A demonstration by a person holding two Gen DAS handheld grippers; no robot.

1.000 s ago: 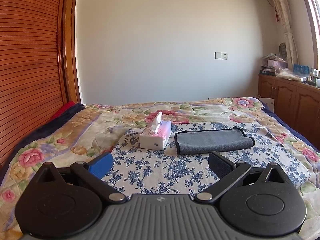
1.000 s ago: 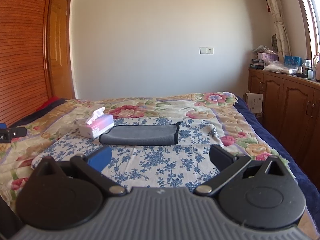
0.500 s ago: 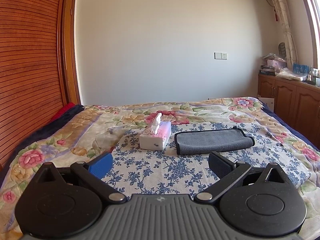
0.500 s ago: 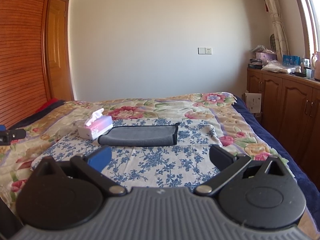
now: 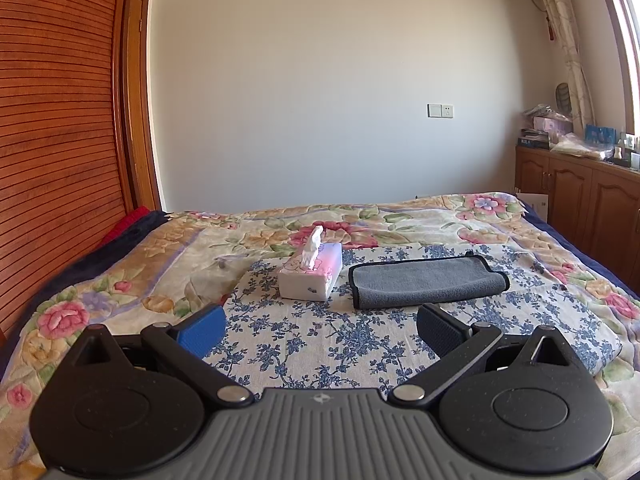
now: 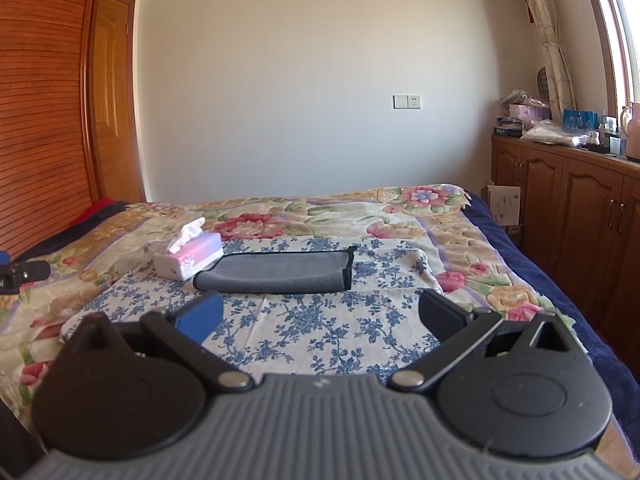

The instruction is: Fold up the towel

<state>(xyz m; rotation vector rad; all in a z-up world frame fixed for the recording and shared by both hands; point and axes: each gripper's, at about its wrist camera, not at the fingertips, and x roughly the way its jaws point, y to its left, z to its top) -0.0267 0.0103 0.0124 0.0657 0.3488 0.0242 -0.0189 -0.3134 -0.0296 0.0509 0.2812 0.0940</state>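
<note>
A grey towel with a black edge lies folded into a flat strip on a blue-flowered cloth on the bed; it also shows in the right wrist view. My left gripper is open and empty, held above the cloth, short of the towel. My right gripper is open and empty, also short of the towel, which lies ahead and slightly left.
A white and pink tissue box stands just left of the towel, also in the right wrist view. The floral bedspread covers the bed. Wooden cabinets line the right wall. A slatted wooden wall is at the left.
Both grippers have shifted only slightly; the right view has risen a little. The towel and tissue box have not moved.
</note>
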